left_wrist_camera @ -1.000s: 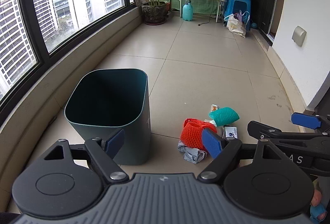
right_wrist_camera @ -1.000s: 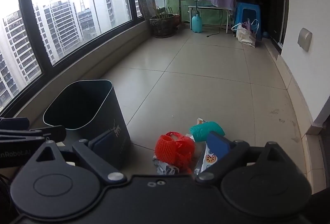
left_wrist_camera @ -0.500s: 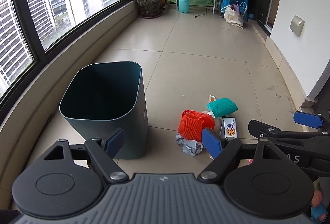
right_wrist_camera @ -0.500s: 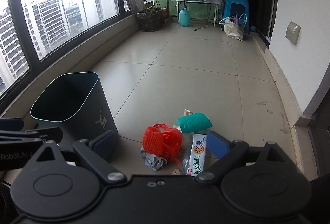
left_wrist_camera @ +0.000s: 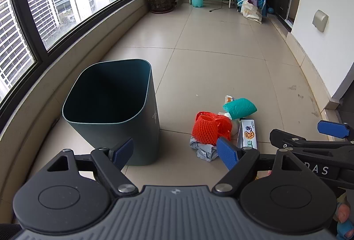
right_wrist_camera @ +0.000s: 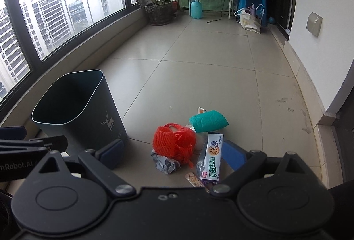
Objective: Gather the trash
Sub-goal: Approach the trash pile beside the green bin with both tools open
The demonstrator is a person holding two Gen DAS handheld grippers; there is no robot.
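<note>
Orange mesh netting (right_wrist_camera: 173, 143), heaped with a biscuit wrapper (right_wrist_camera: 211, 157) at lower centre beside the empty dark-green bin (right_wrist_camera: 77, 107), now looms larger than a second ago, so both wide-open, empty grippers, left gripper (left_wrist_camera: 176, 150) and right gripper (right_wrist_camera: 172, 152), are closing in before any pickup.

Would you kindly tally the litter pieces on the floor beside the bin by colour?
Orange net: 1
Teal wrapper: 1
Grey crumpled scrap: 1
White biscuit packet: 1
Small beige wrapper: 1
Small white scrap behind the teal wrapper: 1
Total: 6
</note>
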